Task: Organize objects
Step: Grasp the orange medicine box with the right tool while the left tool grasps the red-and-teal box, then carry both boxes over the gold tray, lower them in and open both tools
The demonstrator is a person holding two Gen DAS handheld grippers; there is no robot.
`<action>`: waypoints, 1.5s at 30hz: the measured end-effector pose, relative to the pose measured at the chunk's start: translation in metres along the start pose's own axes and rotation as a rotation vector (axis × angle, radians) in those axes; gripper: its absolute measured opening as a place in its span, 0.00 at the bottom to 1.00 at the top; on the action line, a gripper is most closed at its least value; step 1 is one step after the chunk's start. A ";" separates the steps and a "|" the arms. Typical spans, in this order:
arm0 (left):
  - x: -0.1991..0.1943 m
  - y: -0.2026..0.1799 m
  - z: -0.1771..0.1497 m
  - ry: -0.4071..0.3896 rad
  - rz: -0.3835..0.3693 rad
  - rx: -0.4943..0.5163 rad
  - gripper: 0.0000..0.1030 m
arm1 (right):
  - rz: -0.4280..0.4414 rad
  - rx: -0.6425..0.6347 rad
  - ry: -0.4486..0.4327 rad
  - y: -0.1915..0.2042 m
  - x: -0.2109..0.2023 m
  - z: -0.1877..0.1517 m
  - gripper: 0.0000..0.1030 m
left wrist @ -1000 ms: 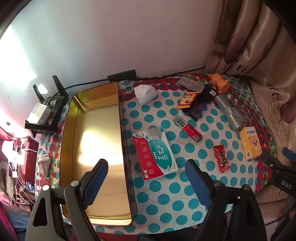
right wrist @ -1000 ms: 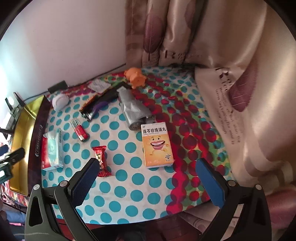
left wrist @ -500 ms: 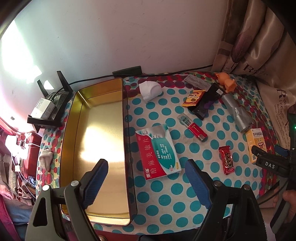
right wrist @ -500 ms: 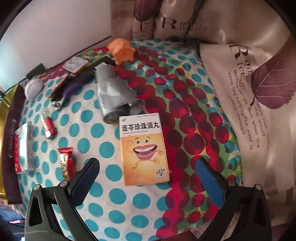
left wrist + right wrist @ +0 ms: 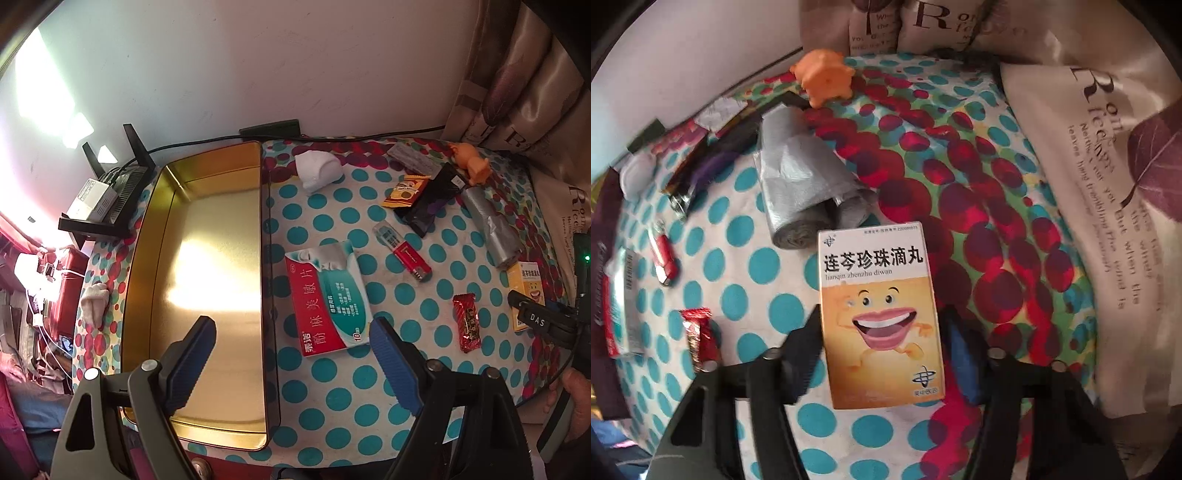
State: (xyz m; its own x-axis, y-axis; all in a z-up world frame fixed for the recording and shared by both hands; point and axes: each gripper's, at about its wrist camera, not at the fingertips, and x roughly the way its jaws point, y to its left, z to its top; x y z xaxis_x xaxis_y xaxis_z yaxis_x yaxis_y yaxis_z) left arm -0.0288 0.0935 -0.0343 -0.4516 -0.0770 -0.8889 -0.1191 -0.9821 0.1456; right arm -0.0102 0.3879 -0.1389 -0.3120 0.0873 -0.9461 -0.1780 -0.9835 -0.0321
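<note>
Right wrist view: my right gripper (image 5: 882,332) has just been closing its jaws around the orange medicine box (image 5: 881,317), which lies flat on the polka-dot tablecloth (image 5: 746,258) just below the grey bag roll (image 5: 801,192). The pads sit against its two long sides, so I judge it gripped, though blur leaves contact unsure. To do this well I would squeeze lightly, since thin card crushes, and lift straight up before swinging toward the gold tray (image 5: 207,258) at the far left. My left gripper (image 5: 291,354) hangs spread and empty above the tray's edge, near the red-and-green medicine box (image 5: 327,295).
</note>
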 end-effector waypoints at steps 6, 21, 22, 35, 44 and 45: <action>0.013 -0.013 0.003 0.013 0.003 0.058 0.85 | 0.015 -0.043 -0.026 0.007 -0.004 0.002 0.47; 0.085 -0.032 0.020 0.159 -0.070 0.051 0.85 | 0.093 -0.060 -0.085 0.000 -0.025 -0.004 0.48; 0.090 -0.033 0.019 0.173 -0.067 0.050 0.85 | 0.097 -0.060 -0.088 -0.001 -0.025 -0.003 0.48; 0.102 -0.046 0.003 0.161 -0.054 0.114 0.73 | 0.134 -0.040 -0.096 -0.005 -0.034 -0.005 0.48; 0.063 -0.041 -0.008 0.086 -0.082 0.108 0.72 | 0.141 -0.038 -0.107 -0.001 -0.040 -0.008 0.48; 0.056 -0.038 -0.007 0.080 -0.087 0.098 0.72 | 0.143 -0.040 -0.110 0.000 -0.042 -0.008 0.48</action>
State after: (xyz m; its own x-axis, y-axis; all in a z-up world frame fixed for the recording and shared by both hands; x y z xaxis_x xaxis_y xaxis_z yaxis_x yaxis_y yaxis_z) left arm -0.0432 0.1257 -0.0930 -0.3640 -0.0095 -0.9314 -0.2419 -0.9647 0.1044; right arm 0.0102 0.3826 -0.1013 -0.4321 -0.0393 -0.9010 -0.0880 -0.9924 0.0854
